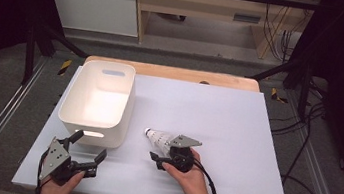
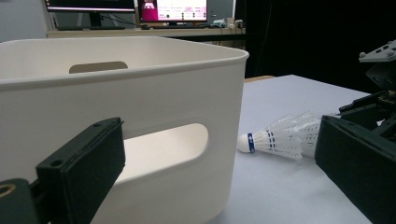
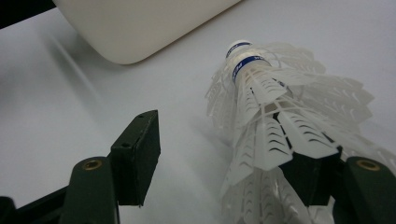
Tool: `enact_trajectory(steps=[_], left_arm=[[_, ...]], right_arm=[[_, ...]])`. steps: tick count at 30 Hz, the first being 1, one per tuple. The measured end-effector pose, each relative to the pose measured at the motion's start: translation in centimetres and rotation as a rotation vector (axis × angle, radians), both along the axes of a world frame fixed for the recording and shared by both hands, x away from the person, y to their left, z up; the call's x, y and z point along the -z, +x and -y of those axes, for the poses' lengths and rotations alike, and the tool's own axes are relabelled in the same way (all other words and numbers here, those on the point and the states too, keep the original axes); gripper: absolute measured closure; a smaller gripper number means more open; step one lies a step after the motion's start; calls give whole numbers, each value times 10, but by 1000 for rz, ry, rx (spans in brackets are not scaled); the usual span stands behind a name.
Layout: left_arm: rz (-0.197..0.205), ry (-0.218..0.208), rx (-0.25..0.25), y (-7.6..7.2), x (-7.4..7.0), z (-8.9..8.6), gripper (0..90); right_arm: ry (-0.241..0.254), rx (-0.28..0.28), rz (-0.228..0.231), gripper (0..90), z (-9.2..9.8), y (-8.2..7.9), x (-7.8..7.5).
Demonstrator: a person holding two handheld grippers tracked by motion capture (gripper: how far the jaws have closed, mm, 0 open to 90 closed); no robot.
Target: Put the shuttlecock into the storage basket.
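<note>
Right gripper view: jaws of the right gripper (image 3: 224, 158) parted, with a white shuttlecock (image 3: 271, 121) lying on the table (image 3: 70, 93) against the right-hand jaw, skirt overlapping it, cork tip (blue-banded) pointing away, the left-hand jaw standing clear of it. Beyond the tip, the rounded corner of a white bin (image 3: 140, 28). High view: left gripper (image 1: 88, 154) spread wide with nothing between the jaws, just short of the bin's near wall, the shuttlecock off to its right in front of the right gripper.
</note>
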State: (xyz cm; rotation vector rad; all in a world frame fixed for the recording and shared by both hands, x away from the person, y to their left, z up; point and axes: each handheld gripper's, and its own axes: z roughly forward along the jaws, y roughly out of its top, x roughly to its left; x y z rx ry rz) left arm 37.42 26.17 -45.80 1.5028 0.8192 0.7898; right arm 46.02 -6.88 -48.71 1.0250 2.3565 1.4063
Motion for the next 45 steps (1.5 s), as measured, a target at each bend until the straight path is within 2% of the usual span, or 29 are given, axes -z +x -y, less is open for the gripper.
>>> enact_trajectory(steps=[31,40,45], left_arm=[[1,-3,0,0,0,0,18],[1,-2,1,0,0,0,18],[1,-3,1,0,0,0,18]], right_arm=[[-11,14,14,352,-11,11,0],[-56,38,36,486,-14,12,1],[-53,61,26,559,-13,14,1]])
